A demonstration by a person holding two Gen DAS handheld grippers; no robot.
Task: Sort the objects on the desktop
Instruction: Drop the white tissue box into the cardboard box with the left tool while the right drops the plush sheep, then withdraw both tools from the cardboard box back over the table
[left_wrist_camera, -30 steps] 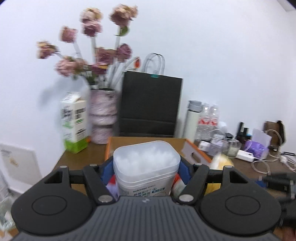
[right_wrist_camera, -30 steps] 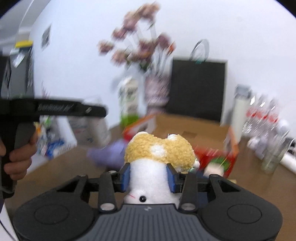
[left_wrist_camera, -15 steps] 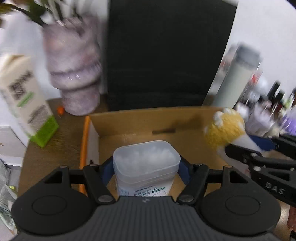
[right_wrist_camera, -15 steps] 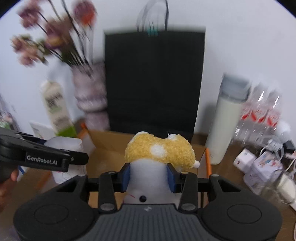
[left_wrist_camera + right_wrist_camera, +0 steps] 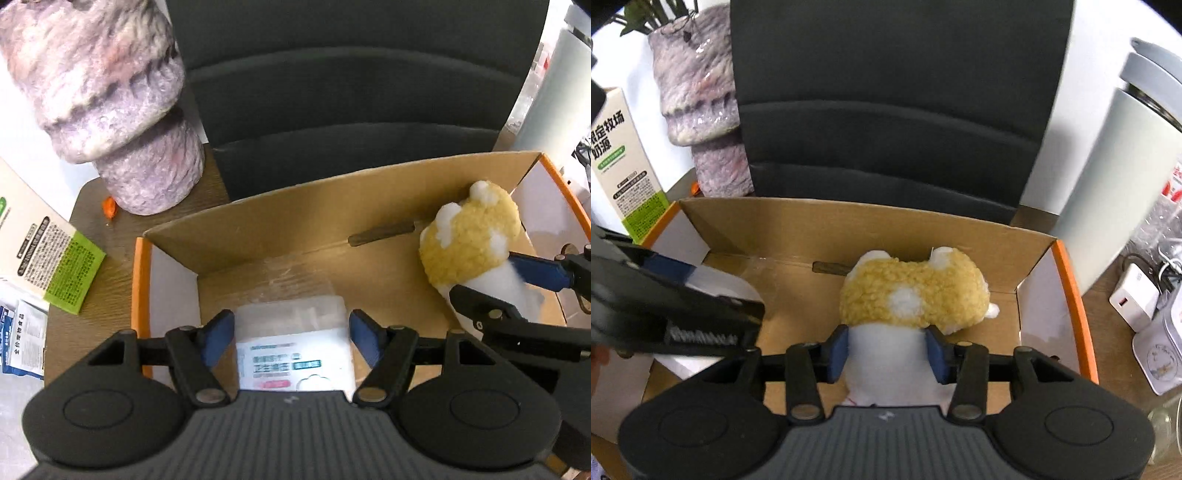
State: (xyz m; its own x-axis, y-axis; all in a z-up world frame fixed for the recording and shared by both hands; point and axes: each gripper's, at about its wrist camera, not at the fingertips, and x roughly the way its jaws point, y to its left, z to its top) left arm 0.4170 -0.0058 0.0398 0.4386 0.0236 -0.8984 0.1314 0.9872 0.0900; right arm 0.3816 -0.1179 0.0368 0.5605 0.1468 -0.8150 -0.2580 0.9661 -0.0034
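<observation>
Your left gripper (image 5: 291, 334), jaws just opening, stands clear of the plastic tub (image 5: 293, 354) in the cardboard box (image 5: 258, 229). Your right gripper (image 5: 889, 349), also opening, flanks the plush toy (image 5: 912, 295) at frame centre.

Light: even, bright indoor lighting is being cast.
Edges: straight lines are being bent by fisheye distortion.
Blur: foreground is being softened.

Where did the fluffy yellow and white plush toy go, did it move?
Yes. The fluffy yellow and white plush toy came forward and down into the brown cardboard box, nearer the black paper bag.
</observation>
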